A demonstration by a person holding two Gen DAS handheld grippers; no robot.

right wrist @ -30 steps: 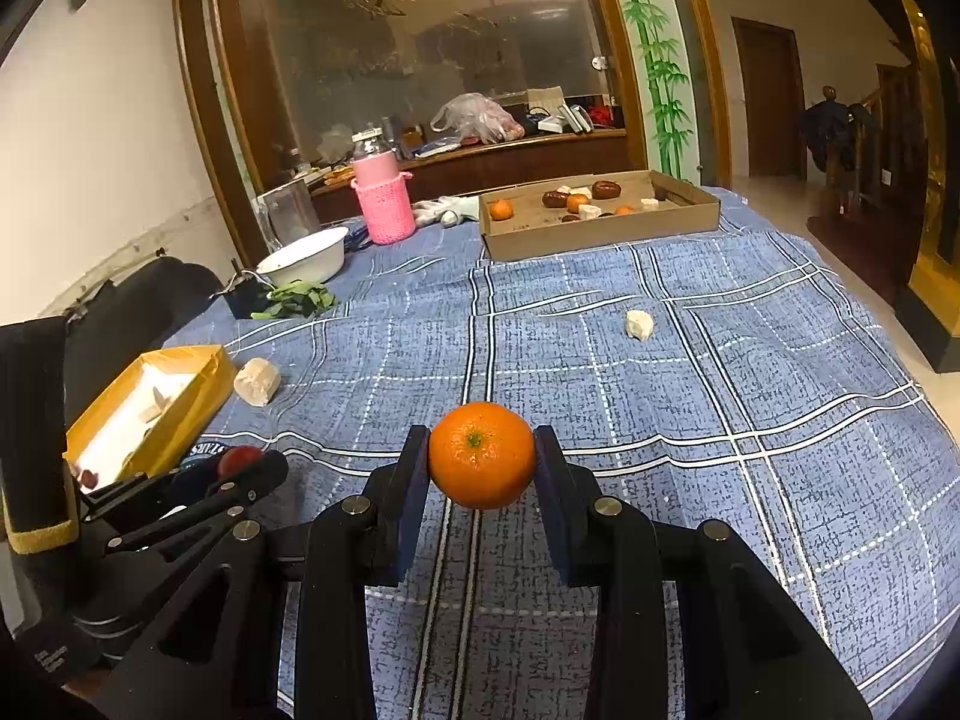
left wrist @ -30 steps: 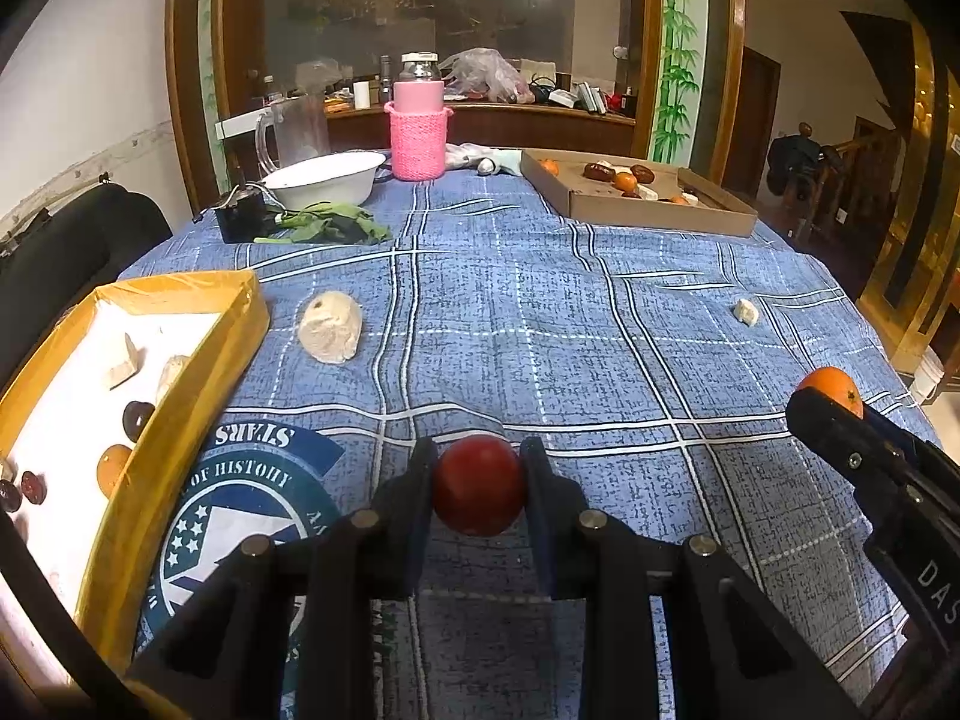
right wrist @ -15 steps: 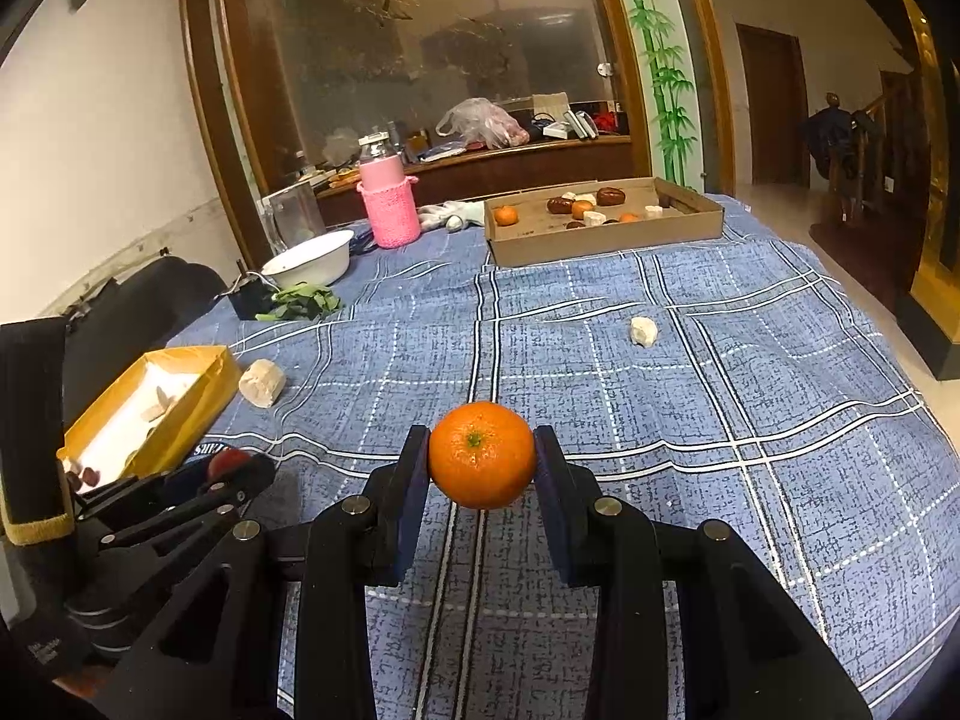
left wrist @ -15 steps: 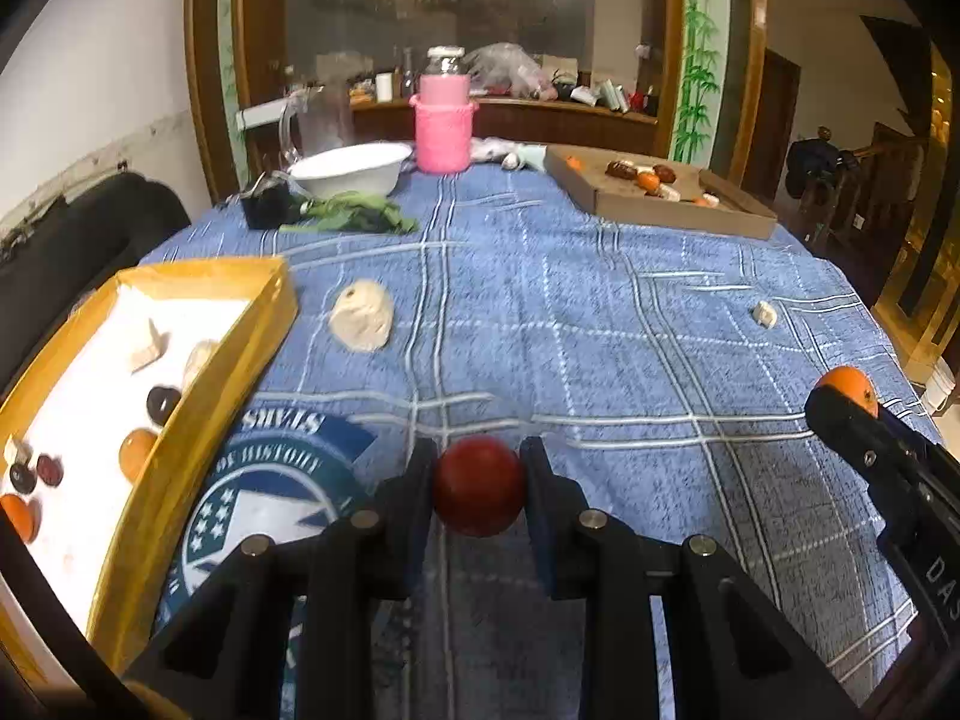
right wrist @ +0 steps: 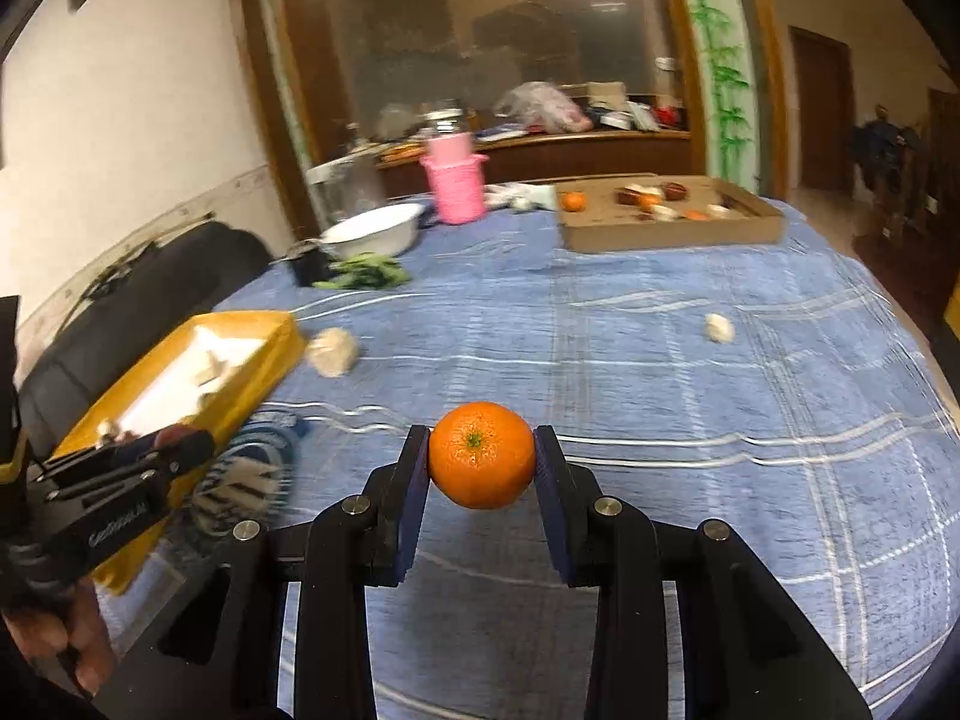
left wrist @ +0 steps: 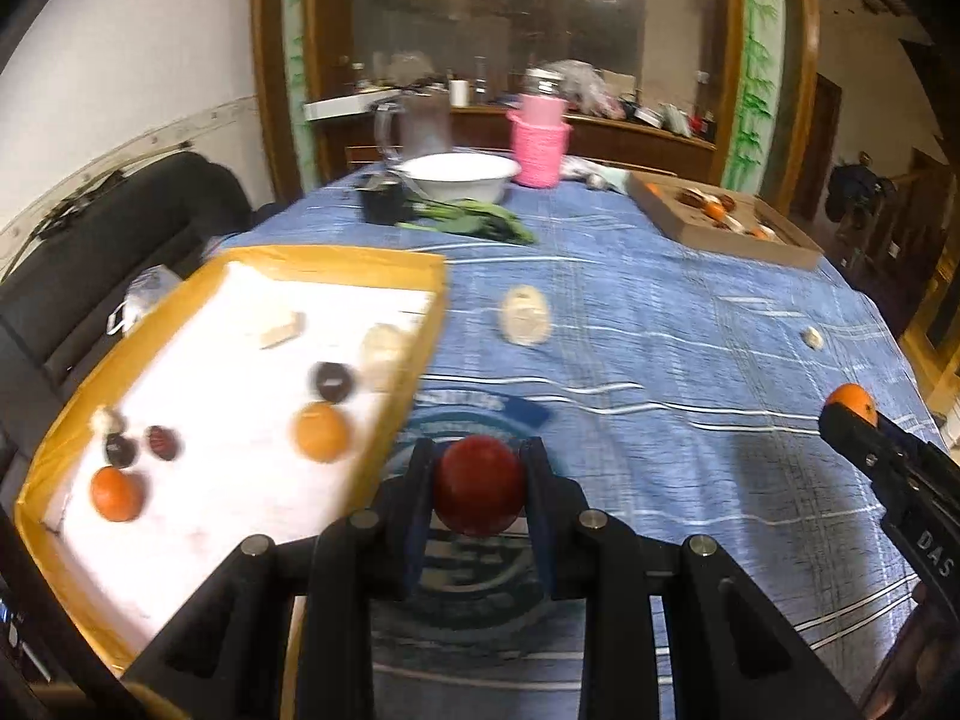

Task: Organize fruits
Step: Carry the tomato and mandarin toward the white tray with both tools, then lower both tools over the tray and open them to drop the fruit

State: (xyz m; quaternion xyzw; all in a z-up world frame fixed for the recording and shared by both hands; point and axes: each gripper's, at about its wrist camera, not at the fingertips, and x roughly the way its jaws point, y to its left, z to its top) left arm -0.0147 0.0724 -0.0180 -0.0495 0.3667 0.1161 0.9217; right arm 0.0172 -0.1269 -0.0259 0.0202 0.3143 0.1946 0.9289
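Observation:
My left gripper [left wrist: 478, 483] is shut on a dark red round fruit [left wrist: 478, 491], held above the blue cloth just right of the yellow tray [left wrist: 420, 324]. That tray holds two oranges [left wrist: 321, 431], several dark fruits [left wrist: 331, 381] and pale pieces. My right gripper [right wrist: 481, 463] is shut on an orange [right wrist: 481, 455] over the middle of the table; this orange [left wrist: 851, 401] also shows at the right edge of the left wrist view. In the right wrist view the left gripper [right wrist: 174, 444] sits at lower left beside the yellow tray [right wrist: 264, 354].
A brown cardboard box [right wrist: 672, 228] with more fruit stands at the far right. A white bowl [left wrist: 459, 177], green leaves [left wrist: 474, 221], a pink basket [left wrist: 539, 144] and a glass jug [left wrist: 420, 126] crowd the far edge. Two pale lumps [left wrist: 527, 317] [left wrist: 812, 336] lie on the cloth. A black chair [left wrist: 114, 222] stands left.
My left gripper has swung left toward the yellow tray, which now fills more of its view. My right gripper shifted slightly left too. Both keep hold of their fruit.

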